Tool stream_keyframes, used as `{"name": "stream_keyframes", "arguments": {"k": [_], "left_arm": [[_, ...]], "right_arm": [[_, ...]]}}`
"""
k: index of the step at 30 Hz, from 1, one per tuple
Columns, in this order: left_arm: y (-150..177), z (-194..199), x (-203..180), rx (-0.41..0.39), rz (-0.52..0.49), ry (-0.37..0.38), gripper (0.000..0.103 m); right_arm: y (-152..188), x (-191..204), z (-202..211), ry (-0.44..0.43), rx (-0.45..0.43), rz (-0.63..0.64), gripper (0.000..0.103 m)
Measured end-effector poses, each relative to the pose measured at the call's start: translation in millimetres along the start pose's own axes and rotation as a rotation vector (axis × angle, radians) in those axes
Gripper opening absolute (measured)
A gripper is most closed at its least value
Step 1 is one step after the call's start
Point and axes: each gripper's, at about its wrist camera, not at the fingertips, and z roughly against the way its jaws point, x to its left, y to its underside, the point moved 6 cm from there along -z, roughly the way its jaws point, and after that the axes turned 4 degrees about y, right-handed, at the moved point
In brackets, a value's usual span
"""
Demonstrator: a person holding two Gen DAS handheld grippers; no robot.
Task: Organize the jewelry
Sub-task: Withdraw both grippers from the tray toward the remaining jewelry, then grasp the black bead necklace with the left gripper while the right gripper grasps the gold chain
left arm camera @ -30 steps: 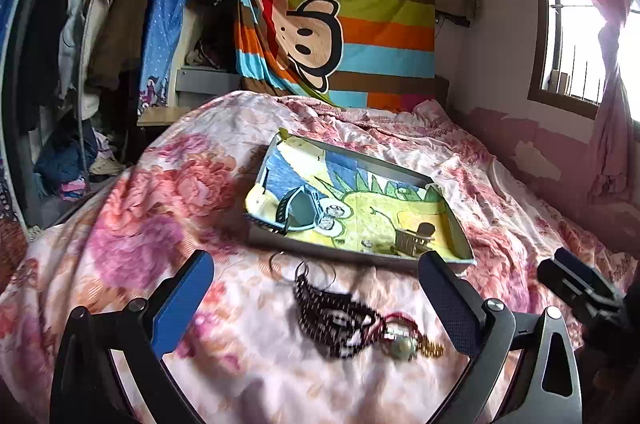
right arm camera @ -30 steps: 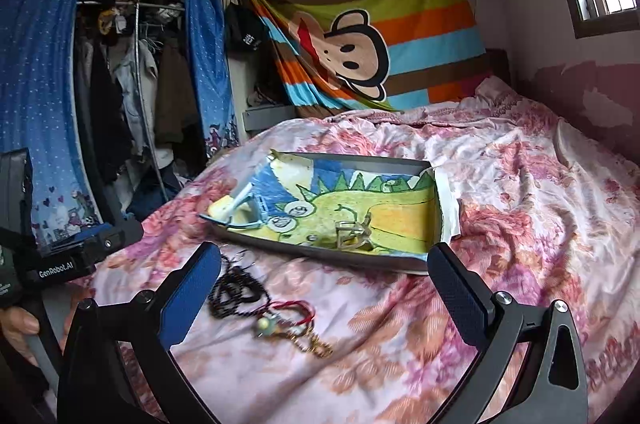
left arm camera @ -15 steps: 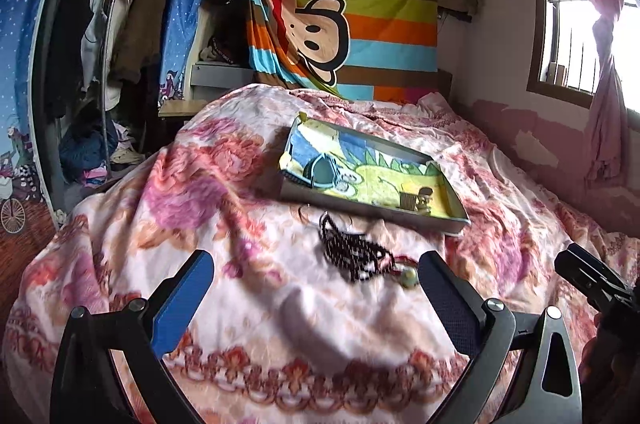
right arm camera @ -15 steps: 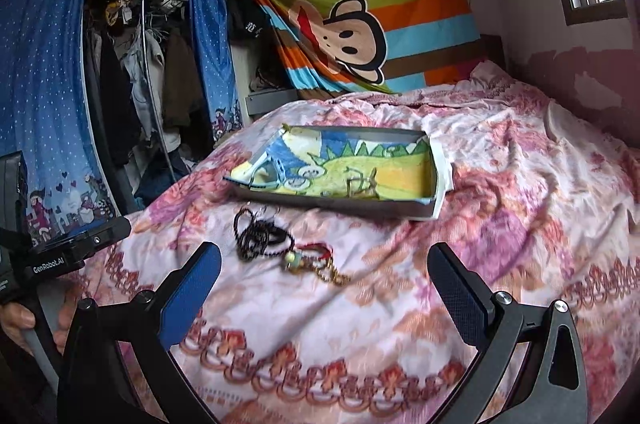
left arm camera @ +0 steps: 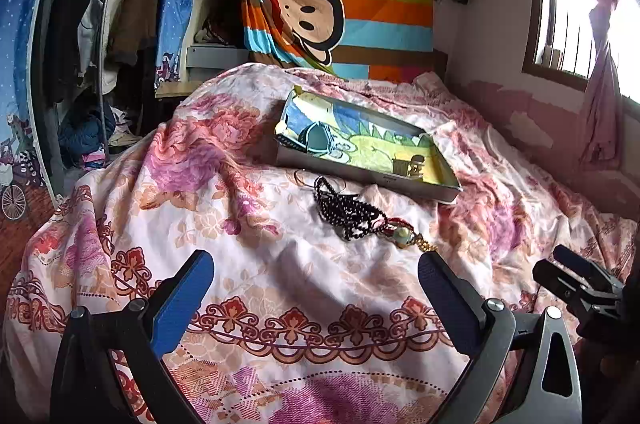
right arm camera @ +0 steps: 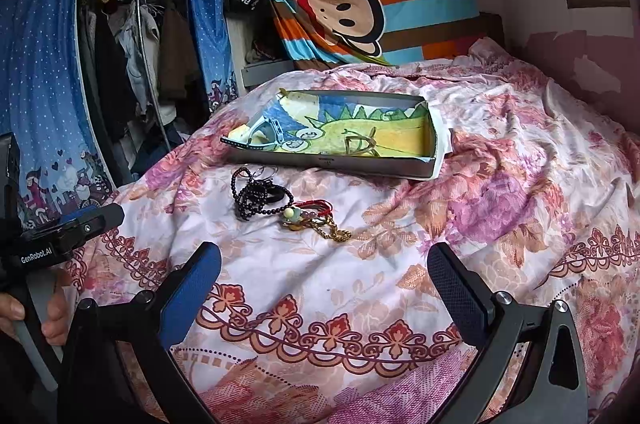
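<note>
One tray [left arm camera: 362,174], one jewelry heap [left arm camera: 360,216]

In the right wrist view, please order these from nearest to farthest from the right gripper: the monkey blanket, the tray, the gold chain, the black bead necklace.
1. gold chain, on the bedspread ahead of the right gripper
2. black bead necklace, just behind, leftward
3. tray, mid-bed
4. monkey blanket, back wall

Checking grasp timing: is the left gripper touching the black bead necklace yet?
Apart. In the left wrist view, the open left gripper sits short of the black bead necklace, with bare bedspread plainly visible between its fingertips and the beads.
</note>
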Motion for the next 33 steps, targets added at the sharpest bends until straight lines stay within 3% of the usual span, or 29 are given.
{"name": "stream_keyframes", "arguments": {"k": [10,16,23,33], "left_arm": [[-3.3,-11.6,5.2,0.029,0.032,0.018,0.103],[-15.8,-35.1,4.9,0.053,0.049,0.053,0.103],[-21.1,-78.2,0.4,0.131,0.045,0.093,0.103],[-19.2,-129.0,-4.6,0.246,0.03,0.15,0.102]], "right_arm": [[-11.8,-4.2,-20.0,-0.021,0.063,0.018,0.101],[-20.8,-12.7,-41.0,0.028,0.108,0.088,0.101],[-16.8,-11.1,-75.3,-0.007,0.21,0.207,0.101],[-14.9,2.9,-118.5,-0.058,0.264,0.307,0.101]]}}
